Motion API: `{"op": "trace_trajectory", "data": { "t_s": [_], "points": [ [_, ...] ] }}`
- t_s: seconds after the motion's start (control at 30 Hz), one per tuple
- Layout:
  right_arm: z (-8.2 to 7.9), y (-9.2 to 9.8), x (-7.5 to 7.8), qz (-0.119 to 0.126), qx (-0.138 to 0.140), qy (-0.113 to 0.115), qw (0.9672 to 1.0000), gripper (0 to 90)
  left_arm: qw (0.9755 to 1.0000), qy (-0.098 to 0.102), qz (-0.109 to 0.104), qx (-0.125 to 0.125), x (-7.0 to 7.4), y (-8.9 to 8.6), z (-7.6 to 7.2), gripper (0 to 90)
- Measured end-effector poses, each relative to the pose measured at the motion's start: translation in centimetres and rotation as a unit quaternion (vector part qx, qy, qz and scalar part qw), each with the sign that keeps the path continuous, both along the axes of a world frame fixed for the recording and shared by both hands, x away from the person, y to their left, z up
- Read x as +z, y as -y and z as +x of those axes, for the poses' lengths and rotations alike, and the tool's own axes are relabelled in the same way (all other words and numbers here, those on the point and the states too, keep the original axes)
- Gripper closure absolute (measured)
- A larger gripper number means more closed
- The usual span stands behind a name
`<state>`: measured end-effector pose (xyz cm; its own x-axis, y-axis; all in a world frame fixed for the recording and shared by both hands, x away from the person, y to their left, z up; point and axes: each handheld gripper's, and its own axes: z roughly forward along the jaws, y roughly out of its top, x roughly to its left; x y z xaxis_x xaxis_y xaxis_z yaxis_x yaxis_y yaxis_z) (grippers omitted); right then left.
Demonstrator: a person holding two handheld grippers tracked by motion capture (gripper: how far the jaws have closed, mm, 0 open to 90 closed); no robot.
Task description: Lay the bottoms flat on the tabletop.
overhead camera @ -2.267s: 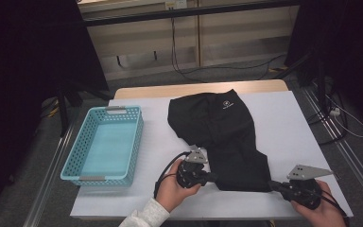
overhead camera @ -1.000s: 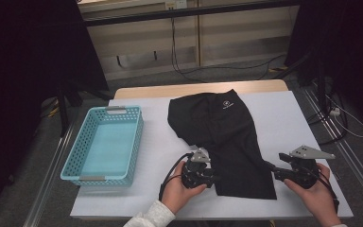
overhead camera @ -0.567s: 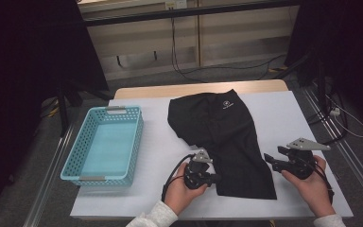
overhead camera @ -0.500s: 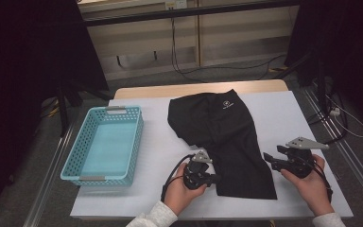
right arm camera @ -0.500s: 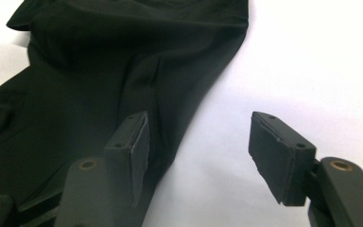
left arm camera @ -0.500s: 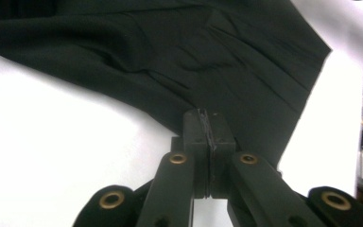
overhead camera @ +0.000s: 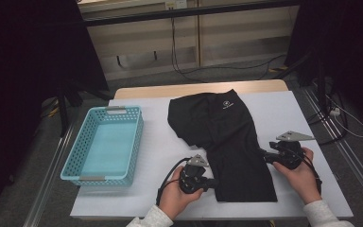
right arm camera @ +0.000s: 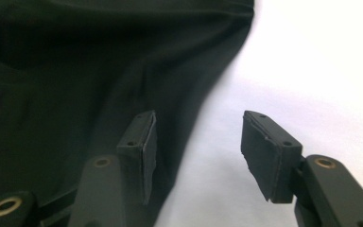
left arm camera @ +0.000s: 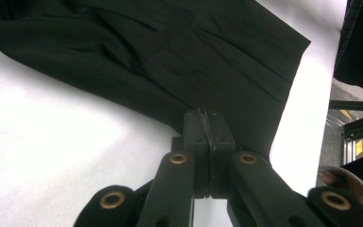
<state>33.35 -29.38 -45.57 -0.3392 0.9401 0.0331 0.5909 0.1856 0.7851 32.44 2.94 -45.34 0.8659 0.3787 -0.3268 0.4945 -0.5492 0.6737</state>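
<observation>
the black garment (overhead camera: pixel 231 142) lies spread on the white table (overhead camera: pixel 307 113), its near hem toward six o'clock and its small white logo toward twelve. nearest the person, the left gripper (overhead camera: pixel 212 183) sits at the garment's near edge, at about seven o'clock of the cloth, and its jaws are clamped flat on the edge of the fabric, a thin fold pinched between the pads in the left gripper view (left arm camera: pixel 207 127); a second ago those jaws were partly apart, so this side now looks secured. at about four o'clock of the cloth the right gripper (overhead camera: pixel 266 155) has slid in from the table's corner to the garment's right edge, and its jaws have just been closing; they stand apart now, one pad (right arm camera: pixel 142 142) over the cloth, the other (right arm camera: pixel 264 151) over bare table, the edge between them but not pressed. i judge a second pinch is about to follow, likely for a fold or lift. farther off at nine o'clock stands a blue basket (overhead camera: pixel 80 161). whether the left pinch takes one layer or several i cannot tell.
</observation>
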Motion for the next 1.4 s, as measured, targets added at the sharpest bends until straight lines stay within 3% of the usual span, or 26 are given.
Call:
{"op": "trace_trajectory", "data": {
  "t_s": [0.13,0.2,0.33,0.4,0.47,0.53,0.9,1.4],
  "points": [
    [0.4,0.1,-0.4,-0.005,-0.006,-0.011,0.9999,53.5,1.0,0.006,0.004,-0.001,0.1,0.1,-0.1,89.8],
    [0.5,0.0,-0.6,0.004,0.005,-0.021,0.9998,56.2,1.0,0.002,-0.002,-0.003,0.0,0.2,-0.2,89.8],
    [0.6,-0.5,-0.8,-0.003,0.018,-0.036,0.9992,62.8,1.0,0.002,-0.001,0.0,0.1,0.2,-0.2,89.8],
    [0.6,-0.5,-0.9,-0.011,0.013,-0.035,0.9992,69.5,1.0,0.001,-0.004,-0.003,0.0,0.2,-0.1,89.8],
    [0.7,-0.5,-0.8,0.0,0.018,-0.042,0.999,83.7,0.9999,0.0,-0.009,-0.007,0.0,0.2,-0.1,89.8],
    [0.7,-0.5,-0.9,0.01,0.025,-0.045,0.9986,89.5,0.9999,0.002,-0.008,-0.007,0.0,0.2,-0.2,89.7],
    [0.6,0.9,-0.4,0.003,0.009,-0.034,0.9994,90.0,0.9997,-0.001,-0.02,-0.014,0.2,0.8,-0.4,89.7],
    [0.5,2.5,-0.7,-0.005,-0.012,-0.037,0.9992,90.0,0.9992,0.003,-0.031,-0.023,0.2,1.9,-0.8,89.4]
  ]
}}
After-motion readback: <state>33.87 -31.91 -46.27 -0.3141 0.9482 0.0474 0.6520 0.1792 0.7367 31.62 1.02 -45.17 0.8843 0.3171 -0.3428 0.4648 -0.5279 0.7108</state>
